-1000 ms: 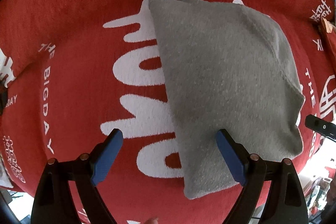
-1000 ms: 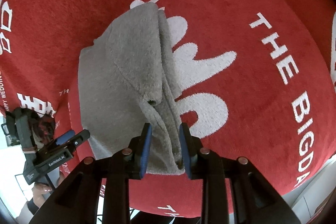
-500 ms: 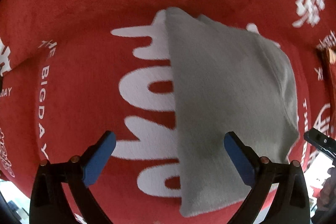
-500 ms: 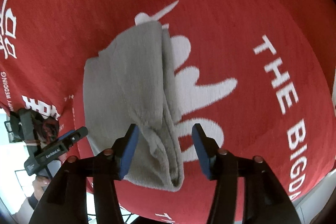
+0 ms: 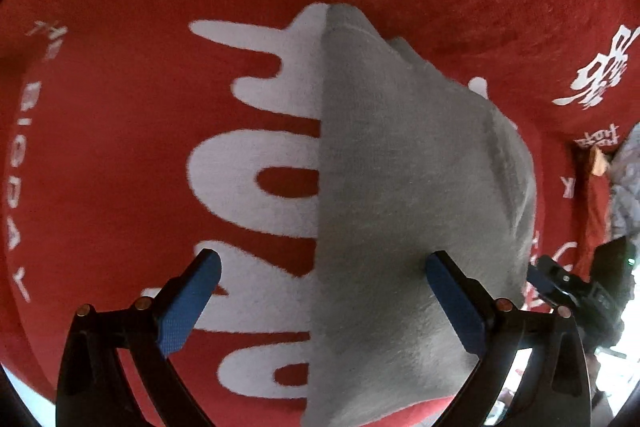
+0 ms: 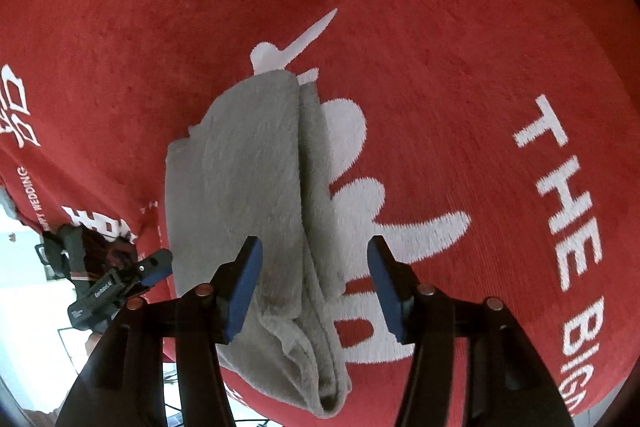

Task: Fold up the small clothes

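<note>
A small grey garment (image 5: 400, 211) lies folded lengthwise on the red cloth (image 5: 160, 107). Its straight folded edge runs down the middle of the left wrist view. My left gripper (image 5: 323, 261) hangs above its near end, open wide, with one blue pad over the red cloth and the other over the grey fabric. In the right wrist view the garment (image 6: 248, 187) shows its layered edges on the right side. Above those edges is my right gripper (image 6: 315, 249), open, its pads clear of the fabric on both sides. Each gripper appears in the other's view, the left gripper (image 6: 120, 283) and the right gripper (image 5: 560, 283).
The red cloth (image 6: 440, 87) carries large white lettering and covers the whole surface. Its near edge drops off at the bottom of both views. A grey patterned item (image 5: 628, 179) and a small orange-brown thing (image 5: 597, 163) sit at the far right edge.
My right gripper was shut on the garment's layered edge and has opened and let it go. The left jaws spread a little wider. Both grippers drew closer over the garment, which has settled flatter.
</note>
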A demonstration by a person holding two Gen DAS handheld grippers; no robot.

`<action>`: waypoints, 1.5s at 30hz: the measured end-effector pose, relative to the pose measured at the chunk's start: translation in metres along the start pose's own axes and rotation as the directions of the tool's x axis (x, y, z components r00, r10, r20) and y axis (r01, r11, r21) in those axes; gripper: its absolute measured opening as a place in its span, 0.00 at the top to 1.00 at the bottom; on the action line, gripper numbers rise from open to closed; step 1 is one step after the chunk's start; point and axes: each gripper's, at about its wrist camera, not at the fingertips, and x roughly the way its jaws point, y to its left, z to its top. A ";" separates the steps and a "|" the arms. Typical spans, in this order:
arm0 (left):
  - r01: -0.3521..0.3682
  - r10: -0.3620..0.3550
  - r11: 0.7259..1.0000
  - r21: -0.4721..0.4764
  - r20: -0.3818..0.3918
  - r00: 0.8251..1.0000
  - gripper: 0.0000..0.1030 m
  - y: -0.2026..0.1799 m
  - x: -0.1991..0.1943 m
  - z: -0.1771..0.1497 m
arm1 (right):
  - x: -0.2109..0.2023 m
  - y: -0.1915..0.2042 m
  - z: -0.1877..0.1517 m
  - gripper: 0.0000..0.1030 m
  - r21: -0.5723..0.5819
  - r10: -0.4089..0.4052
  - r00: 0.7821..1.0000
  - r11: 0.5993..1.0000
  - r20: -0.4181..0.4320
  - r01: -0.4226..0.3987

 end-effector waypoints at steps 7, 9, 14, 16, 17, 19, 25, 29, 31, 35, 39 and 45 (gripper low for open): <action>0.106 -0.105 0.994 0.017 -0.057 0.993 0.00 -0.011 0.023 0.003 | 0.030 -0.008 0.012 0.31 0.018 0.123 0.987 0.992 -0.102 -0.121; 0.127 -0.125 0.992 0.022 -0.069 0.990 0.00 -0.018 0.030 0.001 | 0.034 -0.009 0.014 0.31 0.018 0.153 0.983 0.988 -0.103 -0.152; 0.128 -0.124 0.990 0.064 -0.057 0.991 0.00 -0.038 0.037 0.004 | 0.039 -0.008 0.020 0.31 -0.002 0.200 0.973 0.979 -0.116 -0.202; 0.126 -0.122 0.989 0.075 -0.058 0.991 0.00 -0.046 0.038 0.007 | 0.044 -0.004 0.022 0.31 -0.018 0.220 0.967 0.974 -0.130 -0.225; 0.106 -0.101 0.991 0.080 -0.057 0.993 0.00 -0.049 0.039 0.007 | 0.046 -0.001 0.023 0.31 -0.024 0.228 0.964 0.972 -0.137 -0.233; 0.084 -0.079 0.992 0.091 -0.051 0.996 0.00 -0.053 0.043 0.009 | 0.054 0.008 0.025 0.29 -0.049 0.239 0.959 0.967 -0.155 -0.249; 0.085 -0.079 0.988 0.129 -0.051 0.996 0.00 -0.055 0.046 0.008 | 0.076 0.027 0.027 0.28 -0.069 0.254 0.952 0.961 -0.171 -0.269; 0.069 -0.066 0.990 0.126 -0.028 0.997 0.11 -0.054 0.041 0.007 | 0.076 0.019 0.025 0.46 -0.008 0.252 0.955 0.966 -0.157 -0.257; 0.079 -0.079 0.990 0.120 -0.006 0.997 0.24 -0.052 0.035 0.004 | 0.078 0.016 0.023 0.63 0.028 0.247 0.954 0.969 -0.173 -0.246; 0.123 -0.126 0.984 0.129 0.015 0.992 0.44 -0.043 0.017 -0.001 | 0.070 0.026 0.018 0.71 0.019 0.281 0.947 0.959 -0.159 -0.281; 0.186 -0.192 0.971 0.148 0.028 0.981 0.49 -0.041 -0.004 -0.008 | 0.062 0.038 0.011 0.71 0.044 0.338 0.929 0.941 -0.148 -0.335; 0.210 -0.222 0.957 0.199 0.040 0.974 0.49 -0.040 -0.038 -0.026 | 0.052 0.067 -0.010 0.71 0.044 0.379 0.914 0.925 -0.146 -0.377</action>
